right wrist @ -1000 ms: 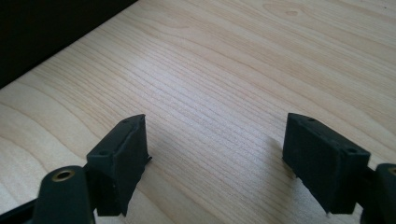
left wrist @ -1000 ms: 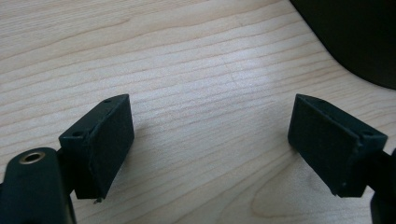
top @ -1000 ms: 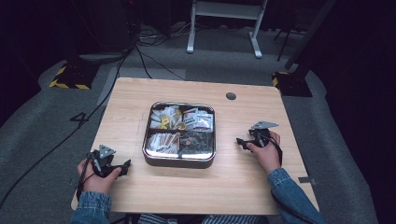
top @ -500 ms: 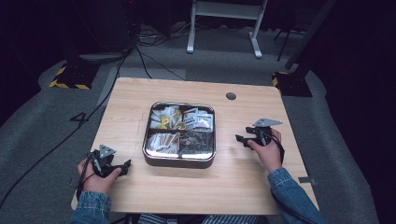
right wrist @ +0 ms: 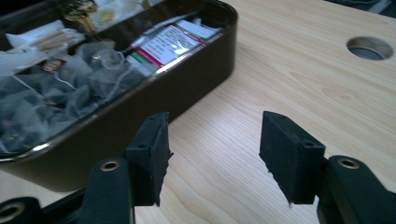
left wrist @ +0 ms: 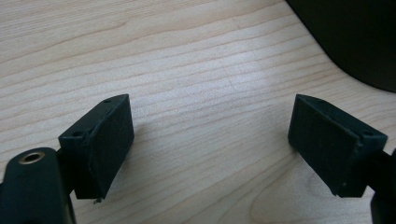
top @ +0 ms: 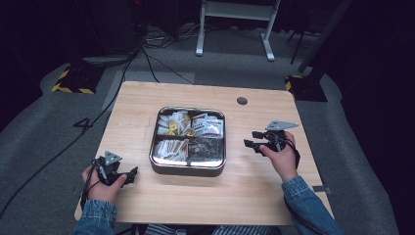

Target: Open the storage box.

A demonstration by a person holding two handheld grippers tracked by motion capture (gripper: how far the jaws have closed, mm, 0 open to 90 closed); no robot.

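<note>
easing my right tool [top: 253, 138], jaws just closing on nothing, toward the tin [top: 188, 165] mid-surface; left tool [top: 128, 175] open.

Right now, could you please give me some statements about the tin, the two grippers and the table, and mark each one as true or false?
1. The metal tin is divided into compartments that hold small packets. True.
2. The right gripper holds a tea bag between its jaws. False: the jaws have just been closing, but between them there is only bare table.
3. The left gripper is open above bare wood. True.
4. The tin is closed with a lid. False: it is open, and tea bags are visible inside.
5. The round hole in the table lies beyond the tin, on the far side. True.
</note>
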